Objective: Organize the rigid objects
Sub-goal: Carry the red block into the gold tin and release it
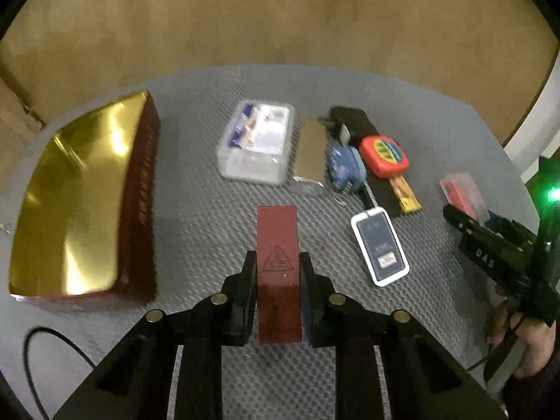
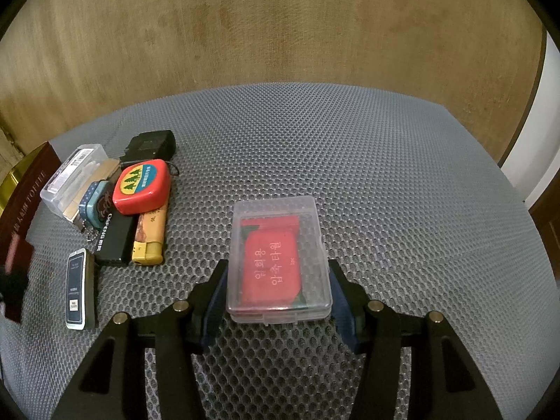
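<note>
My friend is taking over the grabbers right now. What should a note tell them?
Left gripper: shut on the dark red box.
Right gripper: its pads sit at both sides of the clear case with the red packet; looks gripped, though the case may rest on the grey mat.
Other things: gold tin at far left of the mat, lid off. In a cluster: clear box, black adapter, red tape measure, yellow lighter, blue-and-white card.
Done: nothing seen in the tin yet.
Left: probably put both held items away, then the cluster.
</note>
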Demonstrator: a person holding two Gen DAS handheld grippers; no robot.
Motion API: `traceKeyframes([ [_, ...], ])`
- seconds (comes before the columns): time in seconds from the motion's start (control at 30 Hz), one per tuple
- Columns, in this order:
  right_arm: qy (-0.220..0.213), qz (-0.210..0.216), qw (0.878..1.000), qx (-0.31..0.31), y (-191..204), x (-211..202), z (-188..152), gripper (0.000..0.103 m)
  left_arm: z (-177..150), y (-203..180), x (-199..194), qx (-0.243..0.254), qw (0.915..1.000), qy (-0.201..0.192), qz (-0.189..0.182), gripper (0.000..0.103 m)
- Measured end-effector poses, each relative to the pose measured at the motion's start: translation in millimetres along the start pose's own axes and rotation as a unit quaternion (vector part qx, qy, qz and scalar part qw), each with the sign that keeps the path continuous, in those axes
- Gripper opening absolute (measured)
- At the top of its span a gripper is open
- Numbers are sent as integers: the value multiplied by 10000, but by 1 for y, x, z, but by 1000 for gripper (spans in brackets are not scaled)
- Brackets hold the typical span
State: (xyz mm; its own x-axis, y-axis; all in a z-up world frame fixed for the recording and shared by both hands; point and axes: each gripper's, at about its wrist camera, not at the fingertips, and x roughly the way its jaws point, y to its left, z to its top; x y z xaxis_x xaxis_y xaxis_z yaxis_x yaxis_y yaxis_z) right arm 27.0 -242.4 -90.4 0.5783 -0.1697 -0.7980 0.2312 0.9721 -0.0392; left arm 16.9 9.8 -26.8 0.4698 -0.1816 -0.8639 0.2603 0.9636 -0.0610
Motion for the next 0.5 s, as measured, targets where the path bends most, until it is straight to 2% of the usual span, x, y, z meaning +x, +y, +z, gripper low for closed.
traceKeyframes([
  [0.13, 0, -1, 10000, -4, 0, 0, 0, 56, 1, 17, -20, -78, 9997, -169, 141, 19],
  [0.27, -1, -15, 10000, -17, -1, 0, 1, 55, 13, 32, -21, -289, 9988, -274, 290, 19],
  [0.5, -1, -9, 10000, -27, -1, 0, 1, 55, 40, 83, -24, -577, 9940, -493, 789, 19],
])
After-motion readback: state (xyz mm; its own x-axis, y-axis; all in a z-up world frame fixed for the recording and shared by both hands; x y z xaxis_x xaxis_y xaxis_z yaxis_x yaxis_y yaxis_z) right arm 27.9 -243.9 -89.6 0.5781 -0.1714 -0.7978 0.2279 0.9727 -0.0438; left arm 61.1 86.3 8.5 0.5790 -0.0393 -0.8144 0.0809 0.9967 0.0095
